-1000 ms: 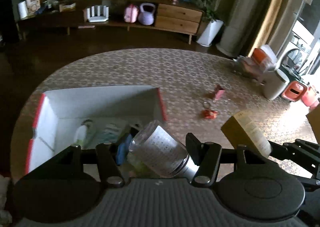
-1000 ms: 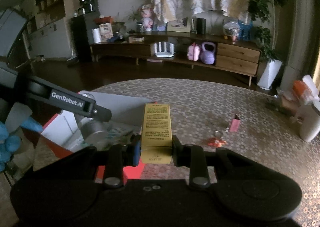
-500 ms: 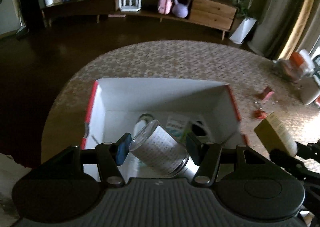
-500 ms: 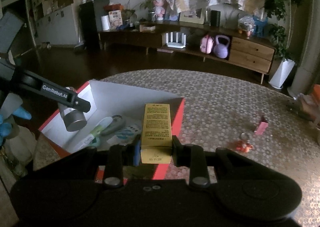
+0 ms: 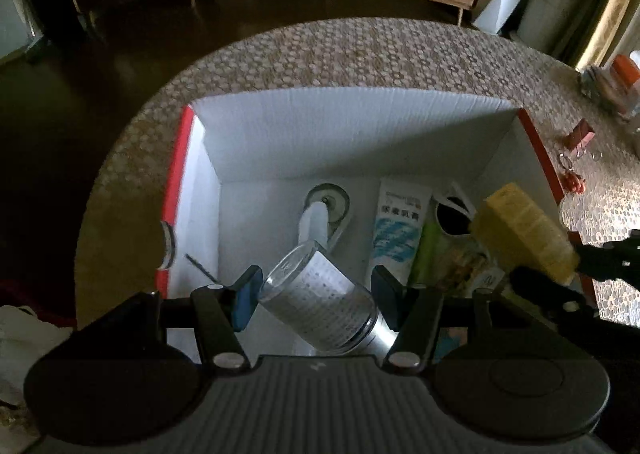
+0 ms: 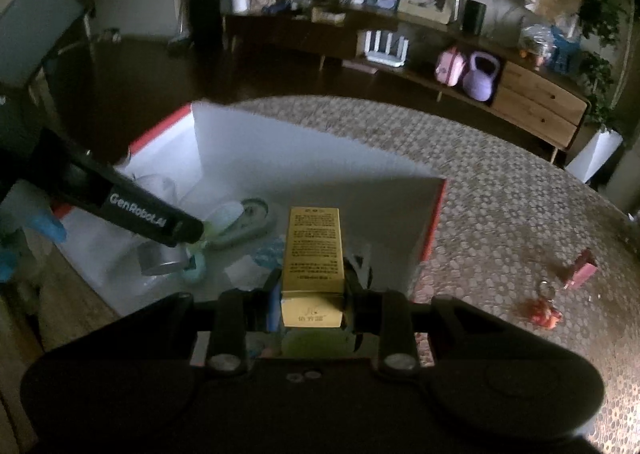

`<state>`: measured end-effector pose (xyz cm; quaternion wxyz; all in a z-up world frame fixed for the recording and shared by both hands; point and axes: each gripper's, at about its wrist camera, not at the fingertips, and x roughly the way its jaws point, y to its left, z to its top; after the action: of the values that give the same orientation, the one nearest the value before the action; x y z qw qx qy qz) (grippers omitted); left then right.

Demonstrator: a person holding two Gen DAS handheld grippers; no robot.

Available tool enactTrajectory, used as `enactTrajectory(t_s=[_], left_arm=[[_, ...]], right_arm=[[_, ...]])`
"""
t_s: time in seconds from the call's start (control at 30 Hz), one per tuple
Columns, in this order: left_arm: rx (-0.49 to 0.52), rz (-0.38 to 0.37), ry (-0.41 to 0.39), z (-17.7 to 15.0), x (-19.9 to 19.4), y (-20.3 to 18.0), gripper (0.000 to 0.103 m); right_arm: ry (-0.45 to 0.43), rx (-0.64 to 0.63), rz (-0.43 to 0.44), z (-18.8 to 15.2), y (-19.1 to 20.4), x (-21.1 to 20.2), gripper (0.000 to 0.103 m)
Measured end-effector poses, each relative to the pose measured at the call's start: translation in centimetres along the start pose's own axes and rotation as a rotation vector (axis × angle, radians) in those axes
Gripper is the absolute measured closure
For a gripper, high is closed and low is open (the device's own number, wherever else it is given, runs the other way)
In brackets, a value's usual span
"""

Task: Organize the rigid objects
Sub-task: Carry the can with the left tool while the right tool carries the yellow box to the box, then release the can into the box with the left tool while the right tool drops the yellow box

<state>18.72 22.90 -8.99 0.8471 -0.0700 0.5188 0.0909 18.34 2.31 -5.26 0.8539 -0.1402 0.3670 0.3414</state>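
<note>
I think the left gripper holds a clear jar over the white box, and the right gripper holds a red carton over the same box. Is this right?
Not quite: the carton in the right gripper is yellow, not red, as the right wrist view shows. The rest holds: the left gripper holds a clear jar over the white box, and the carton is over that box too.

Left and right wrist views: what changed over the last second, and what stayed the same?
Both claws moved from beside the white storage box to over its open interior. The left claw carries the clear jar; the right claw carries the yellow carton. Neither has let go. The items lying in the box and the red keychain on the table stayed where they were.
</note>
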Motion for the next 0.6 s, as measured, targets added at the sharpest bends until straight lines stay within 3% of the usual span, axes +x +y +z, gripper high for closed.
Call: enactTrajectory(t_s=[0.27, 0.6], left_arm=[[0.030, -0.025, 0.025, 0.7, 2.2, -1.7, 0.044], [0.025, -0.013, 0.066, 0.7, 4.8, -1.5, 0.043]], right_arm=[[0.053, -0.042, -0.007, -0.9, 1.0, 2.0, 0.074], [0.054, -0.011, 0.034, -0.8, 0.6, 2.0, 0.071]])
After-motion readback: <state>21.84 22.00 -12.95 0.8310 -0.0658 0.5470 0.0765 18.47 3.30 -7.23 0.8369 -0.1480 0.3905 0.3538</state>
